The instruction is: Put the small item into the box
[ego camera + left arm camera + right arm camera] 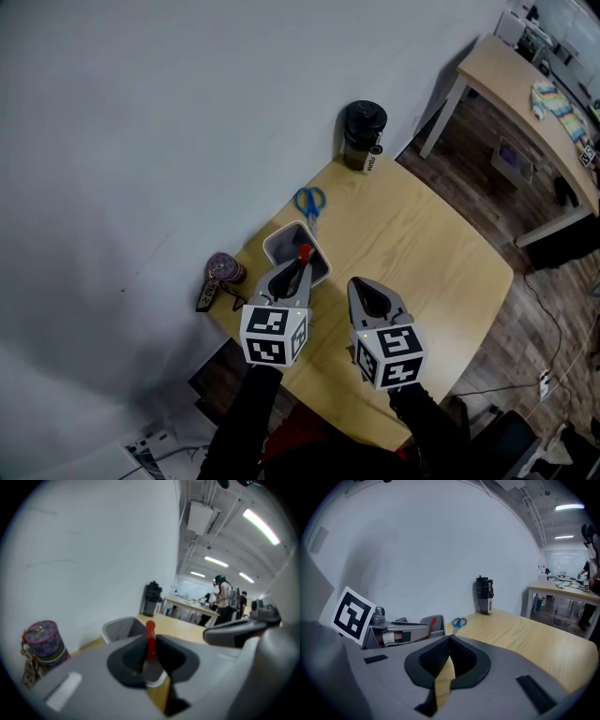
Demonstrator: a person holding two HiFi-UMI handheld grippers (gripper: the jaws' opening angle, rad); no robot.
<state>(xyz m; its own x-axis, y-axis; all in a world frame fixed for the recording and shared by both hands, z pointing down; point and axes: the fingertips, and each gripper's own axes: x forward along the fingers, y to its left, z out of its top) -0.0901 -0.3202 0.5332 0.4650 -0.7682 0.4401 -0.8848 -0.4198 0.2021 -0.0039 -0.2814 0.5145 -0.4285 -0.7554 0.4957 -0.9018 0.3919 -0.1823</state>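
One grey open-topped box [281,242] stands on the wooden worktop [427,258], and everything else is placed from it. There are two grippers, one small item, one pair of blue-handled scissors [309,202], one black lidded bottle [364,134] and one purple patterned canister [225,269].

The left gripper [151,645] is at the near side of the box, its fingers pinching the small item [150,631]. The item is slim, with a bright red upper part ending in a rounded tip and a pale silvery lower part with a white band. It stands nearly upright between the fingers. In the head view its red end lies over the open top of the box; whether it has passed below the rim cannot be told.

The right gripper [449,639] hangs to the right of the box, over bare wood, its fingers pressed together with nothing between them.

The scissors lie flat just beyond the box. The bottle stands further beyond, well apart from the box, at the worktop's far corner. The canister stands just left of the box, at the worktop's edge by the wall.
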